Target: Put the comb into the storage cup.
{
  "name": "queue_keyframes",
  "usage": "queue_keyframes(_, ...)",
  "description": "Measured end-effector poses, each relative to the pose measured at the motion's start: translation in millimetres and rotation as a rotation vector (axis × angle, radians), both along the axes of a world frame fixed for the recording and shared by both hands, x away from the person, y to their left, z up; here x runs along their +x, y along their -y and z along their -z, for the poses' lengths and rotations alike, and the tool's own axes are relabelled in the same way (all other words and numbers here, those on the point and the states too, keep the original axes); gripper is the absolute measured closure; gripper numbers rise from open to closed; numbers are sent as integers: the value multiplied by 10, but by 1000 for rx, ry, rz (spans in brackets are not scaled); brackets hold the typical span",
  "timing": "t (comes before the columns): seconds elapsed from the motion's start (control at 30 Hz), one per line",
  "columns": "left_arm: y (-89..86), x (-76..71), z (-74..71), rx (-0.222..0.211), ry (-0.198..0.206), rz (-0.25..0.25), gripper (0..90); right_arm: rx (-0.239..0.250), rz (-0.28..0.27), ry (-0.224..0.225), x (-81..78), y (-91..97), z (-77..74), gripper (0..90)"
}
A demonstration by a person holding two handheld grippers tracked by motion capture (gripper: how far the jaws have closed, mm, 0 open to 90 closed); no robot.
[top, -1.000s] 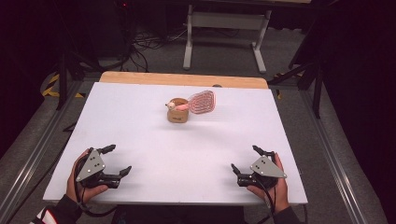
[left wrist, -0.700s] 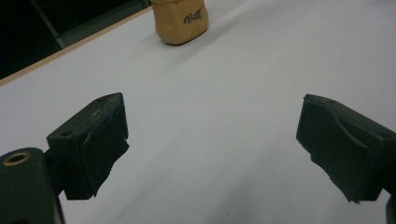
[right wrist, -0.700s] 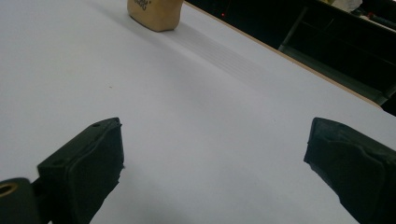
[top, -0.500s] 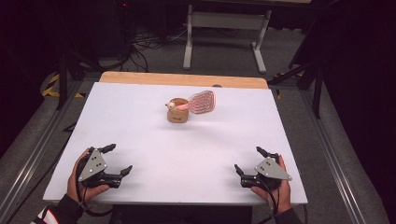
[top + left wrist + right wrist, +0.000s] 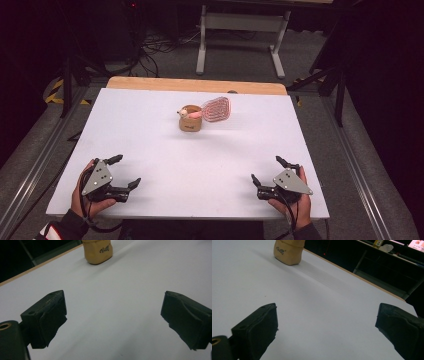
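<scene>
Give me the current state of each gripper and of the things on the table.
Left gripper: open, holding nothing, near the table's front edge.
Right gripper: open, holding nothing, near the front edge.
Tan cup: upright, untouched, far from both grippers.
Pink mesh strainer: handle resting across the cup, head tilted beside it.

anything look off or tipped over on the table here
Nothing is spilled or broken. The one oddity: the pink wire whisk sits handle-down in the small tan cup, leaning far to one side with its head overhanging the rim. The cup itself stands upright. Both grippers are open, well short of it.
</scene>
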State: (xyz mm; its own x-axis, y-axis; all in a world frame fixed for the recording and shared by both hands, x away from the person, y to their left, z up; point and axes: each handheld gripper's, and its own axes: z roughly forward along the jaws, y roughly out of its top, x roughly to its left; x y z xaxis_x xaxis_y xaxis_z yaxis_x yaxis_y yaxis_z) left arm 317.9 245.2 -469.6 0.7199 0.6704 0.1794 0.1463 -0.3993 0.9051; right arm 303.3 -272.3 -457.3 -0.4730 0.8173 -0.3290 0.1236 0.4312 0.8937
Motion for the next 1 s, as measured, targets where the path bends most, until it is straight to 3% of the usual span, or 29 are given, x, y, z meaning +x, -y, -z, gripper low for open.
queue_keyframes(1.0,14,38,10,10,-14,14,73,2,15,6,26,7,9,45)
